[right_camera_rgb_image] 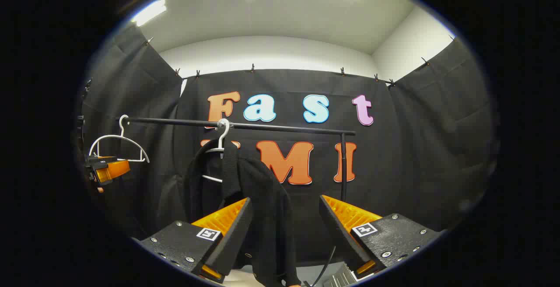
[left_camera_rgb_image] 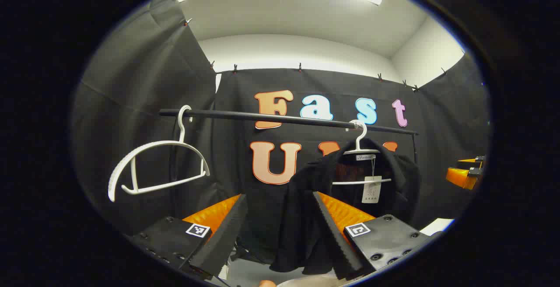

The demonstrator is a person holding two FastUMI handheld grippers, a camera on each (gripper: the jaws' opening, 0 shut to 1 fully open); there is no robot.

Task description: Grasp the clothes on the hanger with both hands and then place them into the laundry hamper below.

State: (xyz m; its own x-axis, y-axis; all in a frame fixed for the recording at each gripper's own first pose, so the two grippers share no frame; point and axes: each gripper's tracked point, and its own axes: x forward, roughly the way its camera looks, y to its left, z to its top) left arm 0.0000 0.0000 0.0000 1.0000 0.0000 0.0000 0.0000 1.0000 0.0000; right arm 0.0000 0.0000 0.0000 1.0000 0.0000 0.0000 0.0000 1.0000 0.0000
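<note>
My left gripper (left_camera_rgb_image: 280, 230) and right gripper (right_camera_rgb_image: 284, 230) both gape empty — the black garment (left_camera_rgb_image: 345, 182) hangs lengthwise from its hanger (left_camera_rgb_image: 359, 147) straight ahead, my left looking nearer.

Matt knit garment (left_camera_rgb_image: 306, 199), plastic hanger (left_camera_rgb_image: 148, 164)

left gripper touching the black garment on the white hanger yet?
Cannot tell. In the left gripper view the open left gripper frames the black knit garment, which overlaps one finger; no gap or contact shows plainly.
</note>
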